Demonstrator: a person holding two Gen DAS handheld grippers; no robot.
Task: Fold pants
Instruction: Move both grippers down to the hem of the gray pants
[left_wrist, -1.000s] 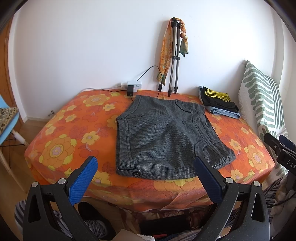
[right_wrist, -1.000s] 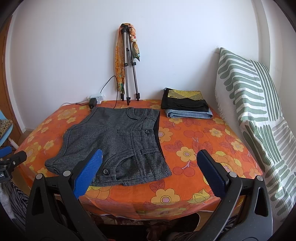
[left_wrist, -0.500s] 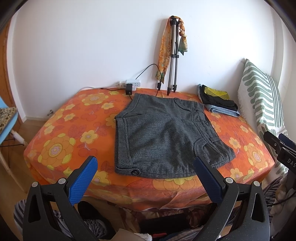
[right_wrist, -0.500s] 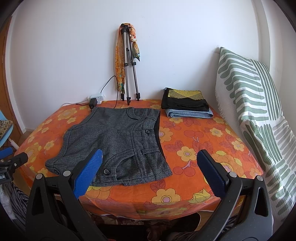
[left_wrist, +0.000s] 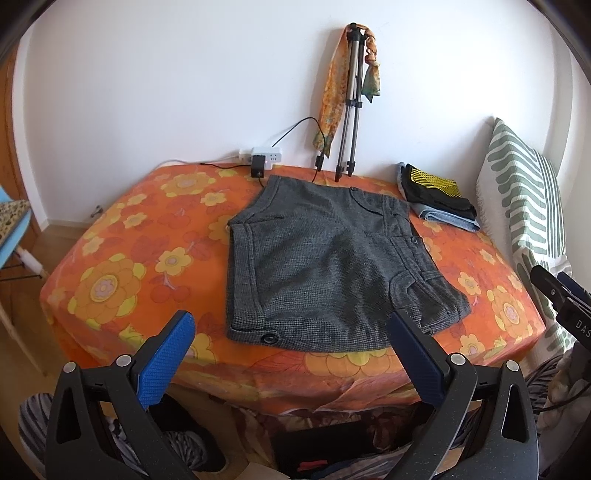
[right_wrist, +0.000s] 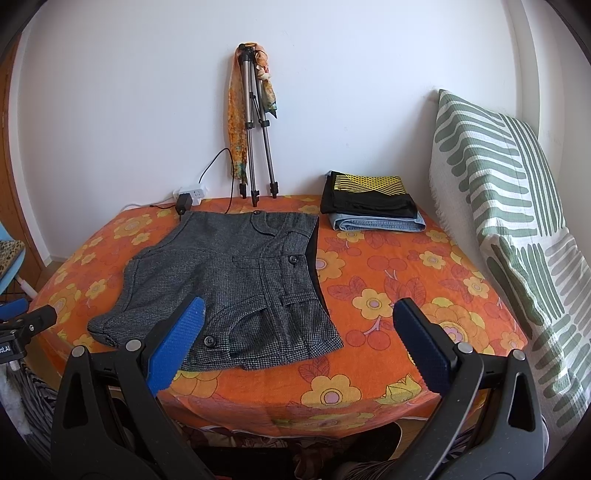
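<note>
Left wrist view, garment: dark grey tweed short pants (left_wrist: 325, 266) lie spread flat on the orange flower-print bed cover (left_wrist: 140, 236), hems towards the left, waistband towards the right.
Left wrist view, left tongs (left_wrist: 291, 354): blue pads spread wide, released, nothing held, hovering off the near edge of the bed.
Right wrist view, right tongs (right_wrist: 295, 347): likewise released and empty, short of the pants.
Right wrist view, finished stack: black-and-yellow and blue denim folded clothes (right_wrist: 373, 206) by the wall.
Step in hand: approach; no fold begun, by appearance.
Next move calls for: each set of tongs closing on a near corner, then carrying it over.
</note>
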